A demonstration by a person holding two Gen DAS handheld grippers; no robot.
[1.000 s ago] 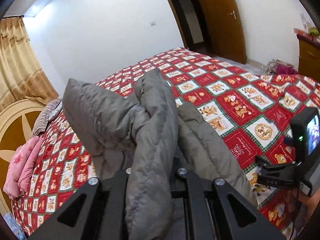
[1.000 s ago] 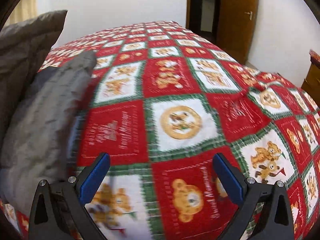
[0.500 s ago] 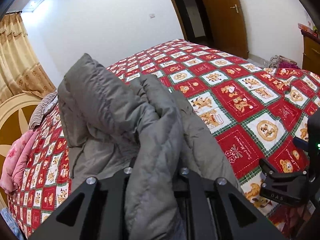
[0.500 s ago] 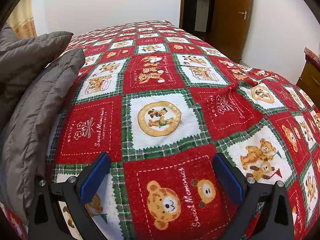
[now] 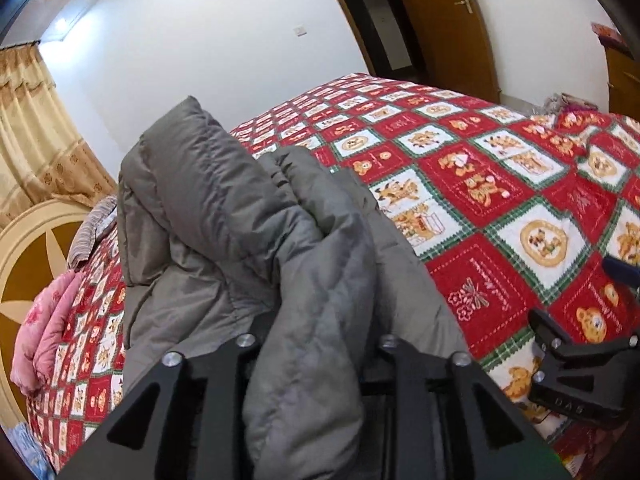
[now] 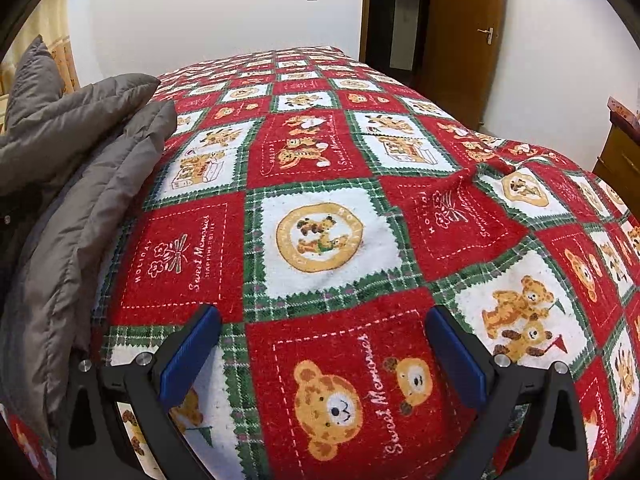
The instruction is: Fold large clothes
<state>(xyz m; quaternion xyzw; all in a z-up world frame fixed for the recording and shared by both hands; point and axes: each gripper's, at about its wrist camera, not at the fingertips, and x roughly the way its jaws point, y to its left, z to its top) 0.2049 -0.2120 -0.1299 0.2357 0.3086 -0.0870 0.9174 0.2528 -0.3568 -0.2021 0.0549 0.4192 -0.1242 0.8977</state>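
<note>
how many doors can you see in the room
1. A brown wooden door stands in the far right corner beyond the bed, with a red paper cutting on it, beside a dark doorway. Others may be out of view.

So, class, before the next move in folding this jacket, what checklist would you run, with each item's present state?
1. Left gripper has let go of the grey jacket: cannot tell. Its fingers have just been opening, with a fold between them.
2. Right gripper free: ok, open with nothing between its fingers.
3. Jacket lying flat: not ok, it is bunched and one fold stands up.
4. Bedspread beside the jacket free of other things: ok in the right wrist view.
5. Pink garment apart from the jacket: ok.
</note>
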